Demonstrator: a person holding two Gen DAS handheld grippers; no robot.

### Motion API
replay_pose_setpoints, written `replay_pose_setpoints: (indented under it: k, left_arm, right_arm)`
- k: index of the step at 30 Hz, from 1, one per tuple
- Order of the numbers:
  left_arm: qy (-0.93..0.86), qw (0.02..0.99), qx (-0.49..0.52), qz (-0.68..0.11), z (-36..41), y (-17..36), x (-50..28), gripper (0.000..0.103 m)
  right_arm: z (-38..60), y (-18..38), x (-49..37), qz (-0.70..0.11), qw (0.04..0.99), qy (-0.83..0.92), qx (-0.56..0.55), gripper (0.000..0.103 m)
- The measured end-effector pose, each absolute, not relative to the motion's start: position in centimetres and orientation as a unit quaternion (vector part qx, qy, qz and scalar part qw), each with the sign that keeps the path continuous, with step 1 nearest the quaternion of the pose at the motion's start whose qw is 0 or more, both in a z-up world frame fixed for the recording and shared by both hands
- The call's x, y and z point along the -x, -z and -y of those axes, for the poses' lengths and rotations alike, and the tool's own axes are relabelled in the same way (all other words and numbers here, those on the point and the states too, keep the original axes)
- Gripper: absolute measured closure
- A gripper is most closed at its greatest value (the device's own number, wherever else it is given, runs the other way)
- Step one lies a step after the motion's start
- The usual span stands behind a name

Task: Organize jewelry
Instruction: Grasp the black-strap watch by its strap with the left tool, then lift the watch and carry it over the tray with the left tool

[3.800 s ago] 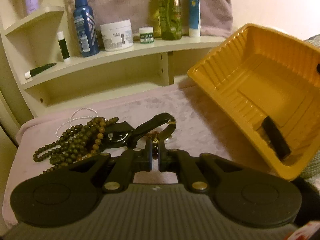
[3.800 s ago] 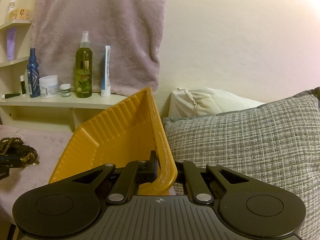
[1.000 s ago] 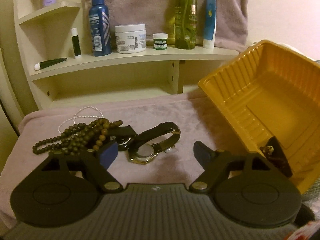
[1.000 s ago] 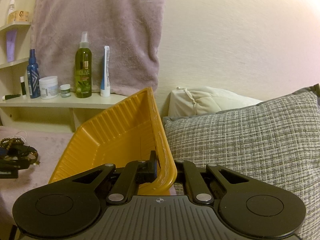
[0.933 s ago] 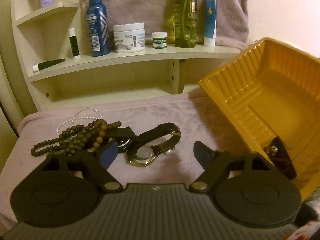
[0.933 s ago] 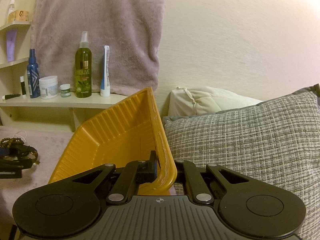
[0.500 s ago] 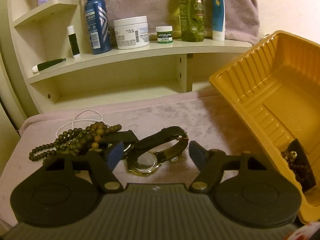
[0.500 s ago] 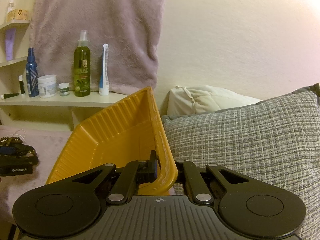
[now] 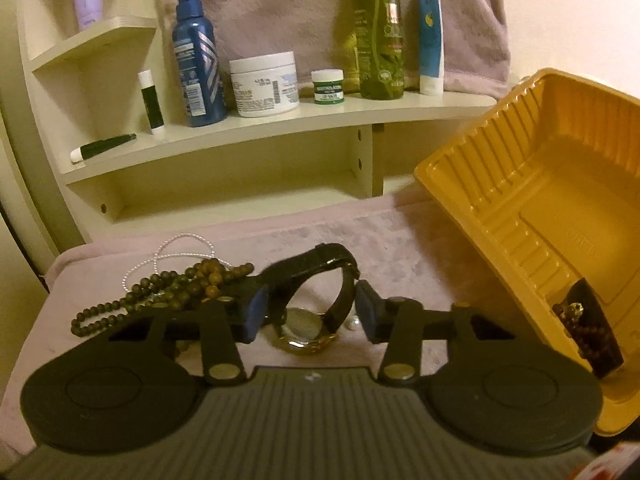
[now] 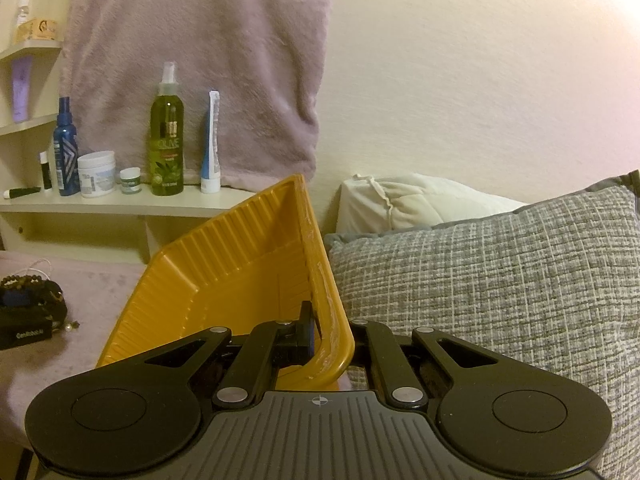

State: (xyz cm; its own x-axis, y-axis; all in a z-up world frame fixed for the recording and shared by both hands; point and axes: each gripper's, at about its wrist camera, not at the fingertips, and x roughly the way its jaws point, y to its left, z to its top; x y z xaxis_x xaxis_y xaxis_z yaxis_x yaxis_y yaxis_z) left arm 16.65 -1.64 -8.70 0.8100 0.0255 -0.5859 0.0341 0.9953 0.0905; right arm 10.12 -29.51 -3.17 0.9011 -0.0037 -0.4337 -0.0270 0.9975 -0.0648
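Between your left gripper's (image 9: 309, 312) blue pads lay the watch (image 9: 310, 320), gold-rimmed face up on the pink cloth (image 9: 400, 248), its black strap looped upright; the jaws had just been closing around that strap, not yet pinching it. Beside it sat brown beads (image 9: 176, 292) and a white pearl strand (image 9: 180, 246). Your right gripper (image 10: 328, 344) was clenched on the tilted yellow tray's (image 10: 240, 264) rim. Beyond, a green bottle (image 10: 167, 148) read "OLIVE".
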Motion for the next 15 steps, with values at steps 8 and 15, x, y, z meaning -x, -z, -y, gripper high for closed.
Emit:
replay_pose_setpoints:
  k: [8, 15]
  left_arm:
    - [0.002, 0.950, -0.037, -0.309, 1.0, 8.2, -16.2, 0.067]
    - [0.008, 0.953, -0.026, -0.302, 1.0, 7.3, -15.9, 0.067]
  right_arm:
    - [29.4, 3.1, -10.0, -0.220, 0.975, -0.008, 0.036, 0.097]
    - [29.4, 3.1, -10.0, -0.220, 0.975, -0.008, 0.036, 0.097]
